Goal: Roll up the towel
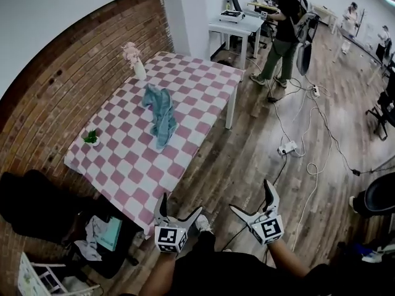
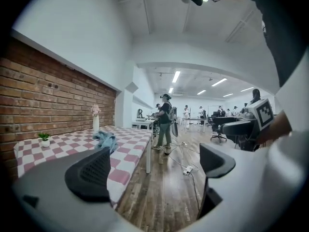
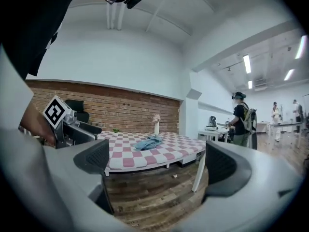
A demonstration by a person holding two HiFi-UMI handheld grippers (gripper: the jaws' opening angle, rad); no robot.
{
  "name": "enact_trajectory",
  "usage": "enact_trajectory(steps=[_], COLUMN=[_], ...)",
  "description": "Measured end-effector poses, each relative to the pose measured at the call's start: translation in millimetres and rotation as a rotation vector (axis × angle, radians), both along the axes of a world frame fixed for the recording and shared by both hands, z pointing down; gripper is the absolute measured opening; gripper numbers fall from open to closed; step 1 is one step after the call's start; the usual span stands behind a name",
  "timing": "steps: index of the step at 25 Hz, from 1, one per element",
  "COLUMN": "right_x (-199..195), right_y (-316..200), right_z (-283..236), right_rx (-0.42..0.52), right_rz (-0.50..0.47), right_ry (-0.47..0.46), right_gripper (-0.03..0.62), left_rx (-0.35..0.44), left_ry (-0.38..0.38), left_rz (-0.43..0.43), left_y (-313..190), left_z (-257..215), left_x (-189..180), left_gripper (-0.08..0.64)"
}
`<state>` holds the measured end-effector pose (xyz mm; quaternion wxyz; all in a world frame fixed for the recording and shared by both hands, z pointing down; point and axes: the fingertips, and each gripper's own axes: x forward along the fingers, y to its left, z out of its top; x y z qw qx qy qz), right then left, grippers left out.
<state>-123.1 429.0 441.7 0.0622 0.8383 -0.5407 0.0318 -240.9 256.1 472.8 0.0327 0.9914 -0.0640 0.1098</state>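
Note:
A crumpled blue-grey towel (image 1: 160,111) lies unrolled near the middle of a table with a pink-and-white checked cloth (image 1: 136,165). It also shows in the left gripper view as the towel (image 2: 105,139) and in the right gripper view as the towel (image 3: 148,142). My left gripper (image 1: 180,211) is open and empty, held off the table's near corner. My right gripper (image 1: 253,201) is open and empty too, over the wooden floor to the right. Both are well short of the towel.
A vase of pink flowers (image 1: 137,61) stands at the table's far left edge, a small potted plant (image 1: 91,137) at its left side. Brick wall (image 1: 55,85) behind. Cables and a power strip (image 1: 287,147) lie on the floor. A person (image 1: 281,29) stands by a white desk (image 1: 237,23).

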Motion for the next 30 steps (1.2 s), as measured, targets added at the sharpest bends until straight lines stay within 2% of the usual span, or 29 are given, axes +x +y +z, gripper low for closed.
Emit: enact_trajectory(steps=[5,11,18,25,28,30], right_x=[34.5,59.1,76.2,89.6,102.5,110.4], right_y=[-84.2,-164.7,-222.4,-252.4,-260.4,-266.3], right_z=[2.8,-3.5,-8.7,1.6,10.8,14.6], right_rx=[0.017,0.015,0.016,0.005,-0.032,-0.026], right_rz=[-0.104,-0.147,-0.202,-0.248,-0.258,-0.281], right_ry=[0.019,0.015,0.036,0.003,-0.022,-0.018], right_gripper=[0.592,0.592,0.592,0.592,0.591,0.591], left_rx=[-0.001,0.038,0.223,0.356,0.429,0.484], left_ry=[-0.032,-0.089,-0.211,-0.397,-0.483,-0.546], left_rz=[-0.07,-0.053,0.031,0.12,0.173,0.204], left_y=[-67.3,-128.0,-164.0,-186.6,-196.8,-205.5], left_z=[6.5,21.1,34.3,70.8,86.3,96.1], left_x=[22.1,41.8,64.3,86.4,103.2,112.3], left_gripper=[0.569,0.569,0.549,0.535,0.513,0.496])
